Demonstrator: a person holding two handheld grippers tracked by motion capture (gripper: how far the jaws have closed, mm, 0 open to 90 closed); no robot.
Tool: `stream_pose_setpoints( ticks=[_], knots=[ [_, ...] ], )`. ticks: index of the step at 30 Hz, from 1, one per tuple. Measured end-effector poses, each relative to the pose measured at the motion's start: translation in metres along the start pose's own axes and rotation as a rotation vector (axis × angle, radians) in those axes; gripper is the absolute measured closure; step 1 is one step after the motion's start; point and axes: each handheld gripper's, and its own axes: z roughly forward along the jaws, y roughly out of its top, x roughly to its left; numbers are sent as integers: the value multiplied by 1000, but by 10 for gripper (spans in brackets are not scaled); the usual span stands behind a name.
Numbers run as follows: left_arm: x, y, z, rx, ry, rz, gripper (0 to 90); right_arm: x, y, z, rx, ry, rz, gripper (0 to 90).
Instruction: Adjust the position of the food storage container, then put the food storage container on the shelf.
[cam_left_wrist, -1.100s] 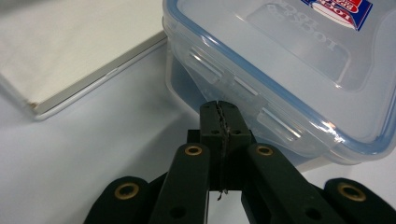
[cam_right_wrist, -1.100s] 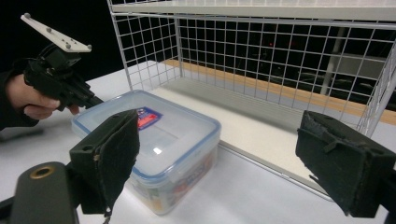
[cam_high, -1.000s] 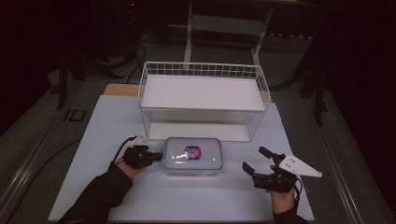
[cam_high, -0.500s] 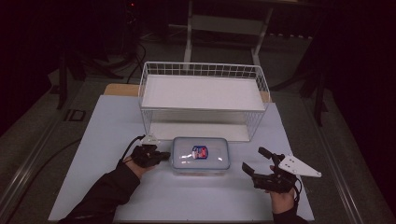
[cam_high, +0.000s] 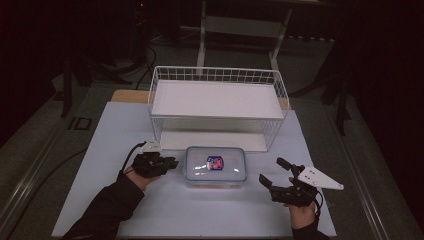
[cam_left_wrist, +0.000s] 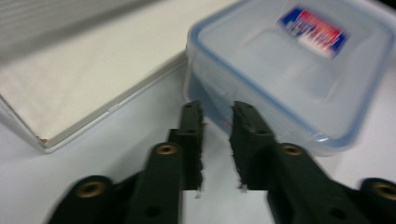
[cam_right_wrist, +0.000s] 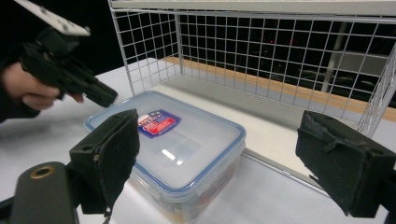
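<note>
Lunchbox (cam_high: 215, 166) lay on the white table (cam_high: 100, 150), just in front of the wire basket (cam_high: 217, 107), lid on, sticker up. Your left gripper (cam_high: 167, 163) sat just beside its left end; the jaws had just been opening to a narrow gap, with nothing between them. Your right gripper (cam_high: 272, 172) waited near the box's right side, jaws spread wide and holding nothing.

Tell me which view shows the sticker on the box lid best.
The right gripper view: the sticker is close and fairly sharp. The left gripper view shows it blurred; the high view shows it tiny.
</note>
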Motion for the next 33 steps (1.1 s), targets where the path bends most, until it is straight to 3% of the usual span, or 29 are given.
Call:
stream_pose_setpoints(
  ticks=[3, 5, 6, 7, 8, 9, 10, 12, 13, 16, 23, 26, 27, 29, 31, 33],
  knots=[
    [-2, 4, -9, -26, -14, -18, 582, 2, 0, 3, 1, 12, -11, 135],
    [-3, 6, -13, -42, -20, -27, 557, 2, 0, 3, 1, 12, -11, 135],
    [-5, 11, -20, -78, -50, -39, 557, 3, 0, 4, 5, 9, -21, 135],
    [-8, 15, -25, -106, -56, -43, 417, 5, 0, 6, 14, 20, -41, 134],
    [-10, 16, -26, -120, -80, -52, 367, 6, 0, 7, 23, 18, -50, 132],
    [-10, 16, -26, -120, -80, -52, 313, 6, 0, 8, 28, 23, -57, 129],
    [-11, 18, -27, -117, -105, -58, 249, 6, 0, 9, 33, 29, -58, 125],
    [-13, 20, -27, -120, -117, -72, 204, 6, 0, 9, 33, 29, -58, 125],
    [-17, 24, -25, -114, -154, -73, 204, 6, -1, 10, 37, 30, -66, 119],
    [-20, 29, -21, -106, -163, -69, 37, 9, 0, 15, 46, 33, -81, 110],
    [-20, 42, -17, -103, -177, -91, 5, 12, 5, 21, 70, 59, -86, 148],
    [-18, 47, -12, -103, -175, -107, 6, 11, 8, 24, 93, 74, -55, 149],
    [-17, 48, -10, -94, -178, -117, 6, 10, 10, 27, 130, 61, -38, 142],
    [-16, 48, -8, -91, -179, -126, 6, 10, 11, 28, 125, 58, -36, 142],
    [-10, 50, 0, -74, -204, -166, 6, 8, 15, 31, 135, 77, -13, 140],
    [-8, 49, 2, -71, -201, -180, 6, 9, 16, 35, 145, 64, -27, 132]
  ],
)
